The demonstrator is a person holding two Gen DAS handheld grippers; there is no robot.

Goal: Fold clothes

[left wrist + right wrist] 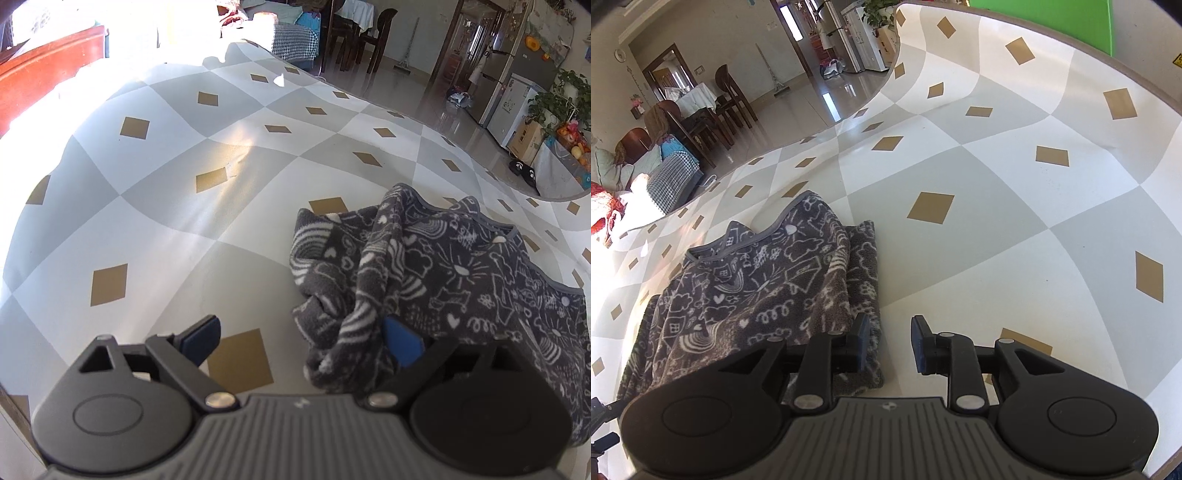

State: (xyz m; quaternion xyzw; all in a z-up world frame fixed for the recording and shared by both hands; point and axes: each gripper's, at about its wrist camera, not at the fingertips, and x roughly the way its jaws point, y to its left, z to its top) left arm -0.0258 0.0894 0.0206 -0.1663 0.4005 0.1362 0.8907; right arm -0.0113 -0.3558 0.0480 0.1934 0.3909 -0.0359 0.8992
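Observation:
A dark grey fleece garment [443, 266] printed with white doodles lies bunched on the checked table cover [166, 221]. In the left wrist view it fills the lower right. My left gripper [301, 343] stands wide open: a fold of the garment rests against its right finger [402, 343], while the left finger [201, 341] is over bare table. In the right wrist view the garment [757, 288] lies at lower left, partly folded. My right gripper [891, 343] is open by a narrow gap at the garment's right edge, its left finger [862, 341] over the fleece and bare table showing between the pads.
The table cover [997, 221] shows grey and white checks with tan diamonds. Its curved far edge [480, 170] borders a shiny floor. Beyond stand dining chairs [727, 96], a fridge [498, 85] and plants [561, 96]. A green board [1052, 22] rises at the back right.

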